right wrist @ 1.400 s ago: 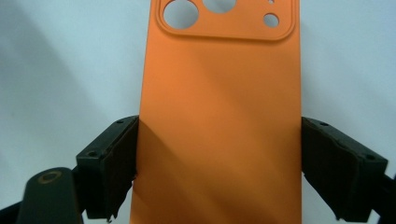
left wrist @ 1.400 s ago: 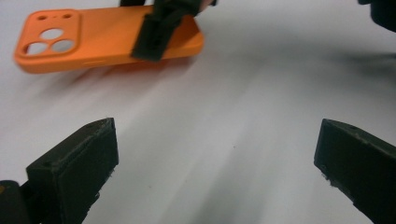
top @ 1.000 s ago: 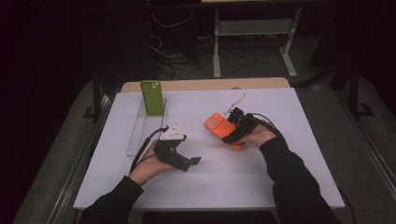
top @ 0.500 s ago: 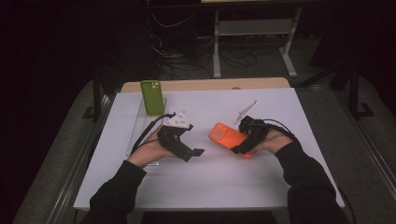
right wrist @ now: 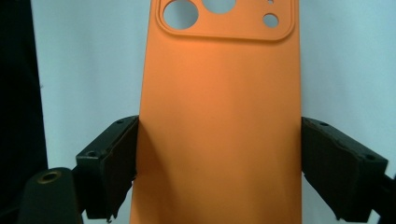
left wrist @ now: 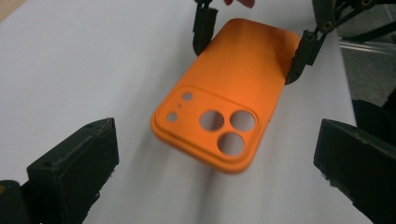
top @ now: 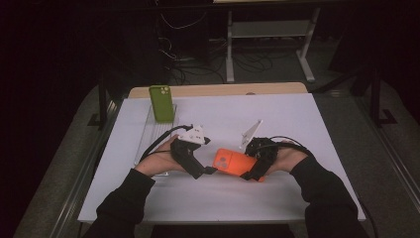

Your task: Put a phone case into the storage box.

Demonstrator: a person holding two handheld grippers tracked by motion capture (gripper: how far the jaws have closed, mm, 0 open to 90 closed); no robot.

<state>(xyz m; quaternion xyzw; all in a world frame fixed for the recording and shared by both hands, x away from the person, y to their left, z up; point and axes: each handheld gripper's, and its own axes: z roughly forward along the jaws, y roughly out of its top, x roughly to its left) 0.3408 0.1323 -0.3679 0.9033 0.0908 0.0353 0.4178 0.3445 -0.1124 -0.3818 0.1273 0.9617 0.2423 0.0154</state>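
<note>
where the high view blurs, orange case [left wrist: 224, 100] cutouts show clearly

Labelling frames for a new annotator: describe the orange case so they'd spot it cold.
Start at the white table; near its front middle, the person's two hands meet. The orange phone case sits clamped across its sides in the right gripper. Unlike the green case propped upright at the back left, it is orange and held, camera cutouts up.
</note>
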